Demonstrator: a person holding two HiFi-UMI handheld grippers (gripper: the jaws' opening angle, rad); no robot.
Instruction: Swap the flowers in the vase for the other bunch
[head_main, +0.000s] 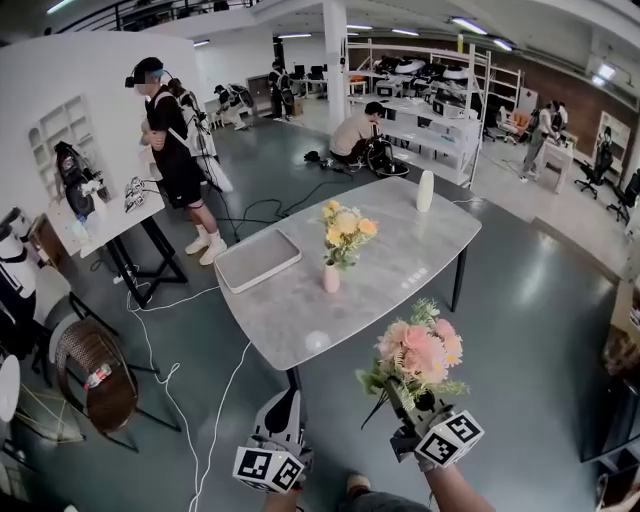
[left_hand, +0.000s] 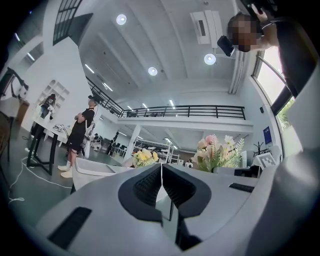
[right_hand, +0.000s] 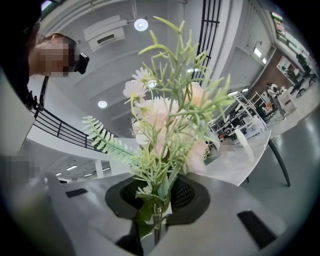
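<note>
- Nearest you, the right gripper (head_main: 402, 392) carries the bunch of pink and cream artificial flowers with green fern sprigs (head_main: 418, 352). Its fingers (right_hand: 186, 194) are clamped low on the stems. That leaves the heads upright and free above the grip, and I judge it suits lowering them stem-first into a vase.
- Beside it, low in the head view, your left gripper (head_main: 285, 395) is empty. Its fingers (left_hand: 146, 186) are pressed together with nothing between them.
- The bunch of yellow artificial flowers (head_main: 346, 228) stands in the small pink vase (head_main: 331, 277) near the middle of the grey marbled table (head_main: 400, 250). It is well apart from both grippers, so the swap has not yet begun there.
- The vase is occupied, so the pink bunch cannot go in until the yellow one comes out. That is probably why you keep one gripper free, and it will have to open before it can take those stems.
- By count there are two bunches, one vase and two grippers. The table also carries one flat grey rectangular tray (head_main: 257, 260) left of the vase and one white upright cylinder (head_main: 425, 190) at the far end.
- The tray looks a sensible place to lay the yellow bunch.
</note>
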